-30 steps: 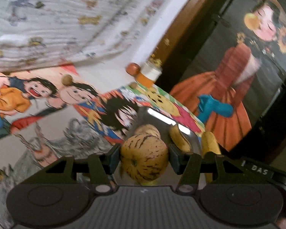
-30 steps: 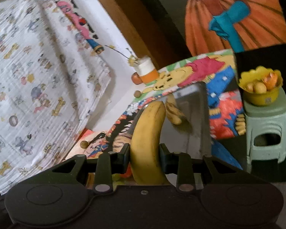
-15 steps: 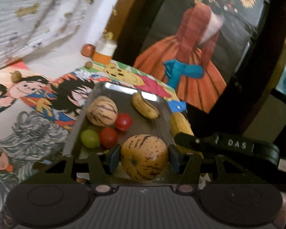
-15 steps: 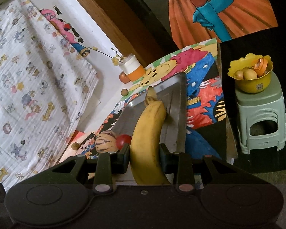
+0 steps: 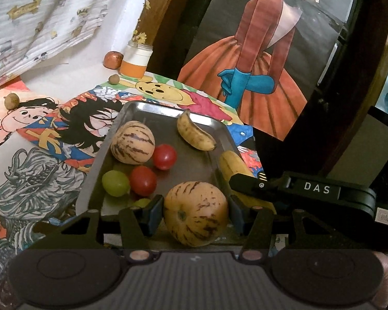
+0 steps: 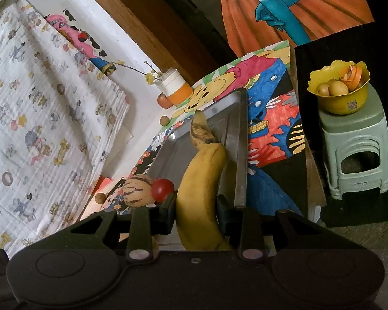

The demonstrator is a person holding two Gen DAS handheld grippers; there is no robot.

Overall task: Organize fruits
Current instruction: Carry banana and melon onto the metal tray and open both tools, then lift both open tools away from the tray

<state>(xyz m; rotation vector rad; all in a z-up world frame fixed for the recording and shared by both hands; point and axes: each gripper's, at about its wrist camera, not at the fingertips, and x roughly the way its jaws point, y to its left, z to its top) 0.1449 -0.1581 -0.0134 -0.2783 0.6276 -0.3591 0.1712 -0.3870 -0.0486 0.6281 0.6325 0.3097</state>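
Tray (image 5: pixel 132 108) holds two tomatoes (image 5: pixel 164 156), perhaps two grapes (image 5: pixel 115 183), one melon (image 5: pixel 132 141).

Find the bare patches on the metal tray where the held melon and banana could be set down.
The tray is bare in its middle, between the spotted banana and the tomatoes, and along its far rim. The left side is crowded: striped melon, tomatoes, green grapes.

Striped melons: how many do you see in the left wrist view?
2. One striped melon is clamped in the left gripper; the other striped melon lies in the metal tray, near its left wall. More may be hidden.
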